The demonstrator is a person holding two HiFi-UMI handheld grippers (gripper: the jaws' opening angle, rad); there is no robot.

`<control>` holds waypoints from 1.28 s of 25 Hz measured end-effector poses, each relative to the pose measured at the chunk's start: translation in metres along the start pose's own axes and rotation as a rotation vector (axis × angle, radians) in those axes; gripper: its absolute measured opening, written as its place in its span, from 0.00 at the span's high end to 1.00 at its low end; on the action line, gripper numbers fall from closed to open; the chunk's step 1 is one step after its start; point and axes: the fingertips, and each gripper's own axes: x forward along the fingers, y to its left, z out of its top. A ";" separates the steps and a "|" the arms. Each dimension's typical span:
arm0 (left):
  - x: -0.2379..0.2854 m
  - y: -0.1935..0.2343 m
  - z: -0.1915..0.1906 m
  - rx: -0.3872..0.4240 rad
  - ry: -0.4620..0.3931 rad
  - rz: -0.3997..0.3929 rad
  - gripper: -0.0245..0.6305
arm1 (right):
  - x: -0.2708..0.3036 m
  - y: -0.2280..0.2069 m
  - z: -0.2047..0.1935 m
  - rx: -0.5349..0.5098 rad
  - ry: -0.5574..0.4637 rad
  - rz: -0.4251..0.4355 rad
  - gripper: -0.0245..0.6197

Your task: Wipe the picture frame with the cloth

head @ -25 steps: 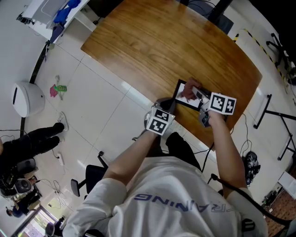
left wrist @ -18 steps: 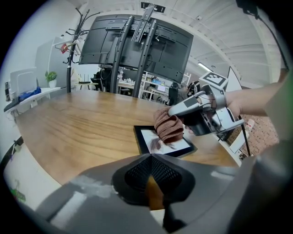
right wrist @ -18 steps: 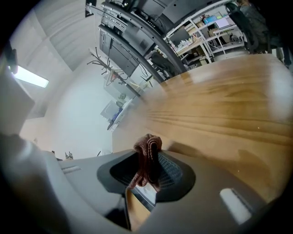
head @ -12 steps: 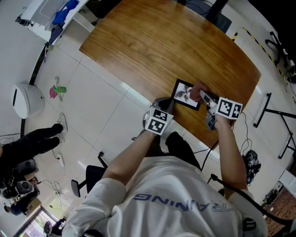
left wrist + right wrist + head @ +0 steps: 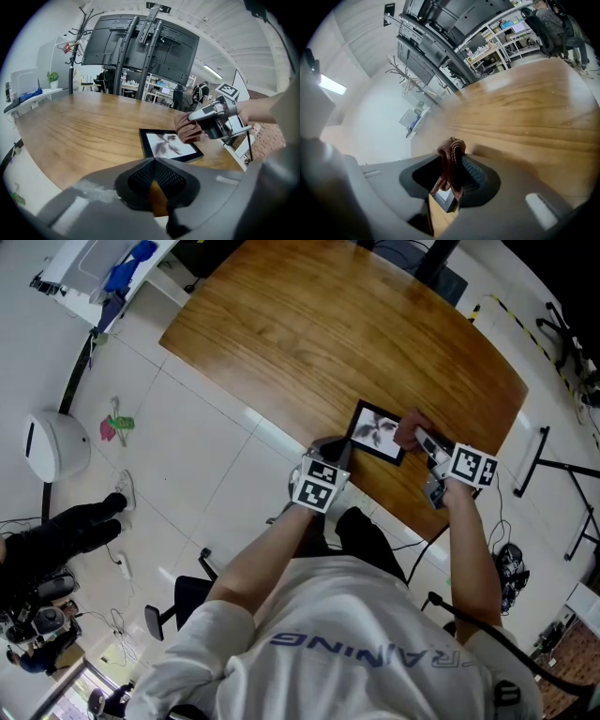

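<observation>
Table: a curved wooden top [image 5: 356, 324] with plain grain is seen standing on a white tiled floor [image 5: 206, 446].
Floor, left side: a white rounded appliance [image 5: 56, 442] is set down, with a small green and pink item [image 5: 117, 421] near it.
Upper left: a white shelf [image 5: 84, 268] is loaded with blue things.
Right of the table: black stand legs [image 5: 553, 474] and yellow-black striped tape [image 5: 516, 317] are seen.
Beyond the table: large dark screens [image 5: 140, 47] are mounted on stands; a coat rack [image 5: 77, 37] and a potted plant [image 5: 52, 76] are placed at the left.
</observation>
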 end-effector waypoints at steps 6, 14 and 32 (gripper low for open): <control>0.001 0.002 0.000 -0.004 0.000 -0.002 0.96 | -0.005 0.023 0.005 -0.013 -0.028 0.055 0.78; 0.002 -0.001 0.003 -0.016 -0.001 -0.001 0.96 | 0.021 0.083 0.006 -0.050 -0.005 0.168 0.78; 0.003 -0.001 0.003 -0.037 -0.004 -0.006 0.96 | 0.084 0.090 -0.028 -0.080 0.110 0.083 0.78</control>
